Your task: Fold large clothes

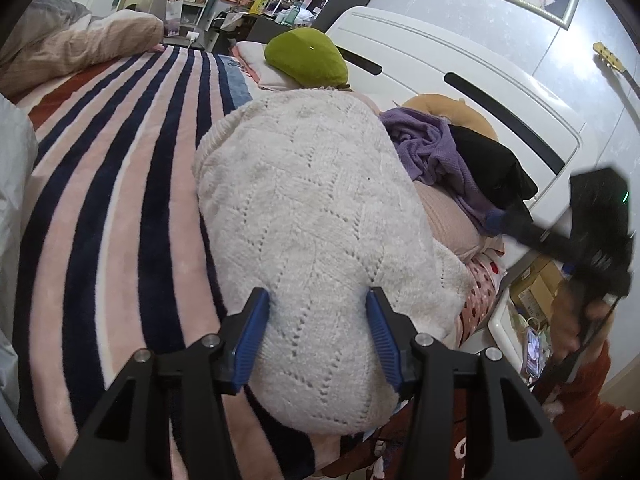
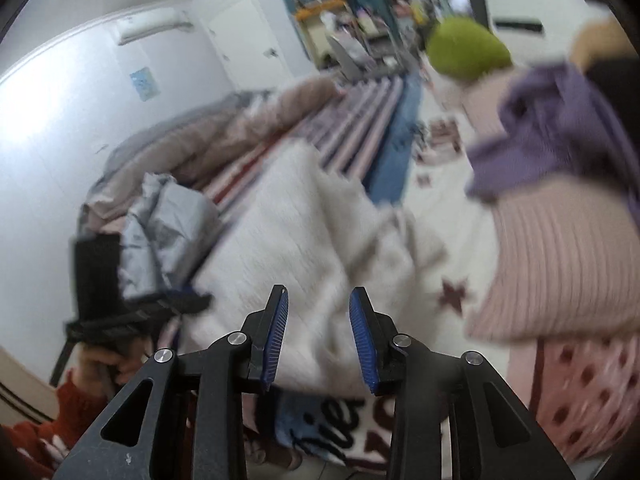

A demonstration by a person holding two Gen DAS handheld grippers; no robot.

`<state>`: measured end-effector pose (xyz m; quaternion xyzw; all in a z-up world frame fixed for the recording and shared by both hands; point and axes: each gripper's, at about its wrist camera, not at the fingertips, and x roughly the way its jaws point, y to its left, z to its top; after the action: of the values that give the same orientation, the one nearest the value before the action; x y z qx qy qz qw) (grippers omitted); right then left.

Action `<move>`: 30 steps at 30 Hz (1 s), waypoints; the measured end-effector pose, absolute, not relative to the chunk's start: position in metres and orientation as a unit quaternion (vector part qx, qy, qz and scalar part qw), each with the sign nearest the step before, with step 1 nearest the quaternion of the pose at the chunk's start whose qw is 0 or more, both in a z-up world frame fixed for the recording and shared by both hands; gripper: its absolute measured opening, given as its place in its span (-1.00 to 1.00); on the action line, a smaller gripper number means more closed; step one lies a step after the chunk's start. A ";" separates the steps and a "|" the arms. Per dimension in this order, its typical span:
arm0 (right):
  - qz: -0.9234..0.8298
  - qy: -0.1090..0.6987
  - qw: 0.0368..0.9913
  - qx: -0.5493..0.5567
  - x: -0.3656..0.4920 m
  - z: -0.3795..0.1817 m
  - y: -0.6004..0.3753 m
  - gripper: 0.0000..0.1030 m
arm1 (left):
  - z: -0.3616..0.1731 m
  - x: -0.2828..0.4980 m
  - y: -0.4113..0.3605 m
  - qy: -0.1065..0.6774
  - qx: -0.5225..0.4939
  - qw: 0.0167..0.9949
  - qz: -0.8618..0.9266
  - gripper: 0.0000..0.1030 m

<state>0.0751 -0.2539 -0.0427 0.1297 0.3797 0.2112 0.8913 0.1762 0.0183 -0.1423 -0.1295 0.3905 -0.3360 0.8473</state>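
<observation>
1. A white knitted sweater lies folded on a bed, on top of a blanket striped in pink, navy and white.
2. The left gripper hovers over the near end of the sweater. Its two blue pads stand apart with a clear gap between them, and they pinch nothing. The sweater shows in the gap behind them.
3. The right gripper is seen from its own camera in a blurred picture. Its blue pads are spread too, a little narrower than the left pair, with no cloth clamped between them. The white sweater lies below and beyond it.
4. From the left camera, the right gripper appears at the right edge, held in a hand with a red sleeve.
5. To the right of the sweater sits a heap of other clothes: a purple garment, a black garment and a pink ribbed piece.
6. A green cushion rests near the white headboard.
</observation>
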 end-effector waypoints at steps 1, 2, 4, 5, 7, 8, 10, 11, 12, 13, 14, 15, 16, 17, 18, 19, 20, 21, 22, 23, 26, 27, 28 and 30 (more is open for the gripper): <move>0.229 0.373 0.890 0.125 0.080 -0.031 -0.247 -0.45 | -0.143 0.176 0.019 0.390 -0.132 0.847 -0.337 -0.10; 0.245 0.371 0.888 0.117 0.086 -0.022 -0.237 -0.45 | -0.143 0.176 0.020 0.390 -0.133 0.847 -0.337 -0.10; 0.265 0.376 0.883 0.096 0.101 -0.012 -0.217 -0.49 | -0.143 0.175 0.020 0.388 -0.137 0.847 -0.336 -0.10; 0.275 0.380 0.879 0.086 0.108 -0.010 -0.206 -0.59 | -0.144 0.174 0.020 0.387 -0.140 0.847 -0.337 -0.10; 0.290 0.399 0.868 0.065 0.131 -0.012 -0.178 -0.76 | -0.145 0.174 0.021 0.384 -0.145 0.847 -0.337 -0.08; 0.292 0.412 0.862 0.052 0.142 -0.016 -0.165 -0.80 | -0.146 0.174 0.023 0.384 -0.149 0.847 -0.338 -0.08; 0.292 0.432 0.853 0.029 0.158 -0.026 -0.145 -0.82 | -0.148 0.175 0.025 0.383 -0.156 0.845 -0.340 -0.06; 0.286 0.442 0.850 0.017 0.165 -0.032 -0.138 -0.82 | -0.149 0.176 0.026 0.383 -0.159 0.844 -0.340 -0.04; 0.268 0.461 0.846 -0.006 0.175 -0.043 -0.129 -0.83 | -0.151 0.177 0.028 0.384 -0.162 0.844 -0.338 -0.01; 0.254 0.471 0.844 -0.023 0.181 -0.052 -0.125 -0.91 | -0.152 0.178 0.029 0.387 -0.164 0.843 -0.336 0.04; 0.244 0.479 0.842 -0.035 0.185 -0.062 -0.123 -0.91 | -0.155 0.181 0.029 0.391 -0.165 0.842 -0.334 0.07; 0.238 0.494 0.835 -0.039 0.192 -0.079 -0.123 -0.91 | -0.158 0.183 0.030 0.394 -0.166 0.841 -0.331 0.17; 0.235 0.502 0.832 -0.034 0.196 -0.088 -0.124 -0.92 | -0.160 0.185 0.030 0.396 -0.169 0.840 -0.330 0.28; 0.231 0.509 0.829 -0.025 0.201 -0.096 -0.127 -0.92 | -0.164 0.189 0.031 0.400 -0.176 0.837 -0.330 0.31; 0.226 0.518 0.825 -0.014 0.208 -0.105 -0.132 -0.93 | -0.167 0.193 0.031 0.404 -0.187 0.831 -0.333 0.35; 0.224 0.523 0.823 -0.008 0.213 -0.109 -0.135 -0.94 | -0.171 0.197 0.031 0.407 -0.197 0.826 -0.337 0.42; 0.224 0.529 0.818 -0.002 0.217 -0.113 -0.138 -0.94 | -0.174 0.202 0.029 0.411 -0.204 0.822 -0.338 0.49; 0.223 0.537 0.813 0.005 0.223 -0.117 -0.142 -0.95 | -0.177 0.206 0.025 0.416 -0.209 0.818 -0.338 0.60; 0.219 0.546 0.808 0.011 0.229 -0.120 -0.148 -0.95 | -0.181 0.210 0.021 0.423 -0.214 0.812 -0.340 0.70; 0.220 0.550 0.806 0.018 0.232 -0.123 -0.151 -0.95 | -0.184 0.213 0.017 0.430 -0.218 0.806 -0.343 0.74; 0.230 0.559 0.795 0.048 0.235 -0.127 -0.163 -0.94 | -0.192 0.220 0.009 0.450 -0.226 0.786 -0.359 0.94; 0.236 0.555 0.795 0.066 0.232 -0.123 -0.170 -0.94 | -0.192 0.220 0.007 0.453 -0.226 0.781 -0.366 0.95; 0.239 0.550 0.796 0.077 0.228 -0.120 -0.176 -0.94 | -0.194 0.220 0.005 0.456 -0.227 0.774 -0.376 0.96; 0.235 0.537 0.804 0.096 0.214 -0.109 -0.189 -0.93 | -0.196 0.218 0.003 0.458 -0.229 0.770 -0.382 0.99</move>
<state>0.2144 -0.1888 -0.1089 0.0963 0.5373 0.2346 0.8043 0.2184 0.0034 -0.1960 -0.2290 0.4578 -0.3819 0.7695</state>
